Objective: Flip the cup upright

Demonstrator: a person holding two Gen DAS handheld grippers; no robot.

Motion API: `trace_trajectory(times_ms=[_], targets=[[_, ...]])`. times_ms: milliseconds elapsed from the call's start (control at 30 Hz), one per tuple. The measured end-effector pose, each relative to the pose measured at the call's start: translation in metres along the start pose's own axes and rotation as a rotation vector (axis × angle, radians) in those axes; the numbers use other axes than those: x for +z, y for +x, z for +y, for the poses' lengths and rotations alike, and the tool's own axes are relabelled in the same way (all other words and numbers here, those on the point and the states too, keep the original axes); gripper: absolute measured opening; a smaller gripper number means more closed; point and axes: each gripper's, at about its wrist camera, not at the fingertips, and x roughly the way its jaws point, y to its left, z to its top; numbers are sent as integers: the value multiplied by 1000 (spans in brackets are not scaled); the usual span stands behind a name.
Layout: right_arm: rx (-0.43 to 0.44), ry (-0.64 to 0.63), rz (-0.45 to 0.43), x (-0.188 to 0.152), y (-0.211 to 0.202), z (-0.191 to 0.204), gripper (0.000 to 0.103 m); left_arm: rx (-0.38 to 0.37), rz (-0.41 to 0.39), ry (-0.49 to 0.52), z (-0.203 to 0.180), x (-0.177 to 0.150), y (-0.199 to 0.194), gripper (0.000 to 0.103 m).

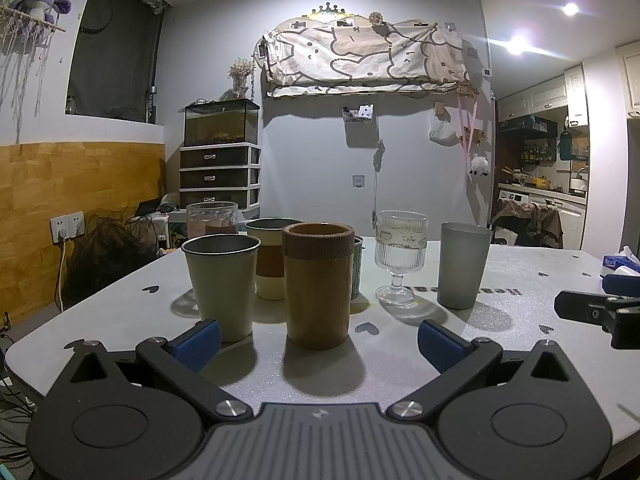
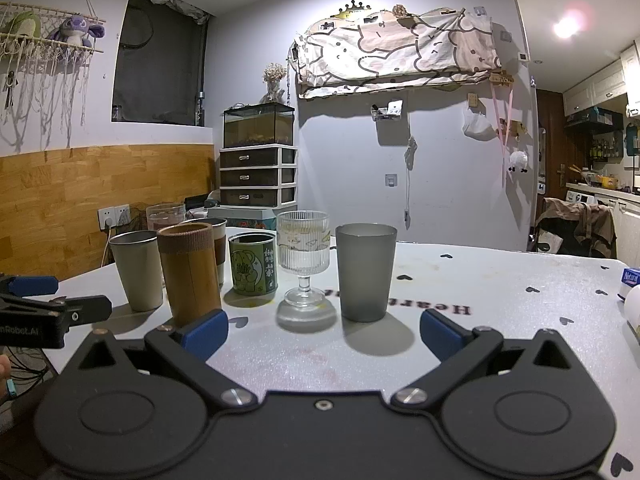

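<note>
Several cups stand upright on the white table (image 1: 520,360). A brown bamboo cup (image 1: 318,286) stands just ahead of my open, empty left gripper (image 1: 320,344); it also shows in the right wrist view (image 2: 190,276). A pale metal cup (image 1: 222,284) stands at its left. A ribbed stemmed glass (image 1: 400,256) and a grey frosted cup (image 1: 464,266) stand to the right. My right gripper (image 2: 324,338) is open and empty, with the grey cup (image 2: 365,272) and the glass (image 2: 303,256) ahead of it. A green printed cup (image 2: 253,263) stands behind.
A brown-banded cup (image 1: 272,258) and a clear jar (image 1: 211,218) stand behind the front row. A tissue pack (image 1: 618,260) lies at the table's right edge. The right gripper's fingers (image 1: 596,308) show at the right of the left wrist view. A drawer unit (image 1: 220,176) stands by the wall.
</note>
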Motion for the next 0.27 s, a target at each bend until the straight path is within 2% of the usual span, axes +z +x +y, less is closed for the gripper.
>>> trace_trajectory(times_ms=[267], targets=[[0, 0, 0, 0, 0, 0, 103, 1, 0, 1, 1, 0, 0, 103]])
